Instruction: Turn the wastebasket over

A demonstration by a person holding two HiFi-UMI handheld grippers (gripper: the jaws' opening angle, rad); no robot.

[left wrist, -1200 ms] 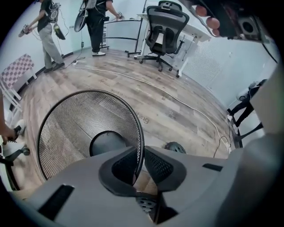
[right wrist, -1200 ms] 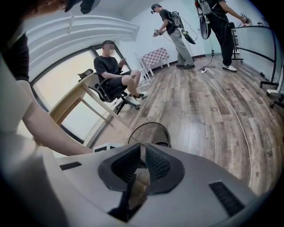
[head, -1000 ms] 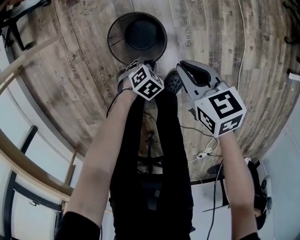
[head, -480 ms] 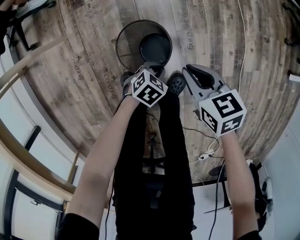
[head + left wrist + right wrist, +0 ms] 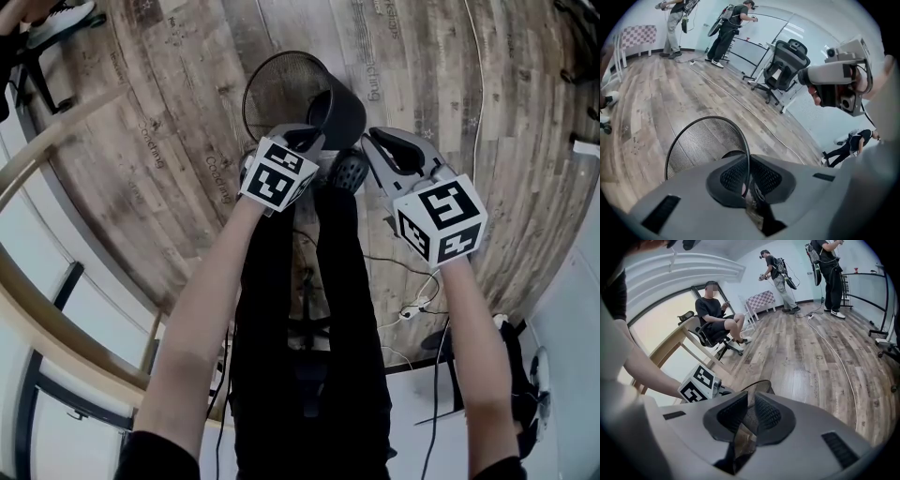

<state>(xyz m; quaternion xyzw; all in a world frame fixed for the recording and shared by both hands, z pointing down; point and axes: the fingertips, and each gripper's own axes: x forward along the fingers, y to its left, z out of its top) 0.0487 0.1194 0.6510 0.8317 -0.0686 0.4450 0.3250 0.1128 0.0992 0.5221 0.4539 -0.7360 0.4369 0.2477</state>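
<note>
The black wire-mesh wastebasket [image 5: 281, 94] stands tilted on the wood floor, its dark bottom [image 5: 336, 111] swung toward the right. My left gripper [image 5: 302, 133] is shut on its thin rim [image 5: 748, 154], which runs between the pads; the mesh wall [image 5: 701, 140] fills the left gripper view beyond the jaws. My right gripper [image 5: 377, 141] hovers just right of the basket, shut with nothing in it. In the right gripper view the basket's mesh [image 5: 760, 386] shows just past the right gripper [image 5: 749, 414], with the left gripper's marker cube [image 5: 698, 383] beside it.
My black shoes [image 5: 345, 173] stand just below the basket. A white cable [image 5: 754, 112] runs across the floor. An office chair [image 5: 783, 68] and standing people are at the far side; a seated person [image 5: 717, 322] is by a wooden rail [image 5: 56, 112].
The left gripper has risen with the rim in its jaws and rolled. The basket has gone from upright to tilted, its bottom swinging right. The right gripper has stayed put.
</note>
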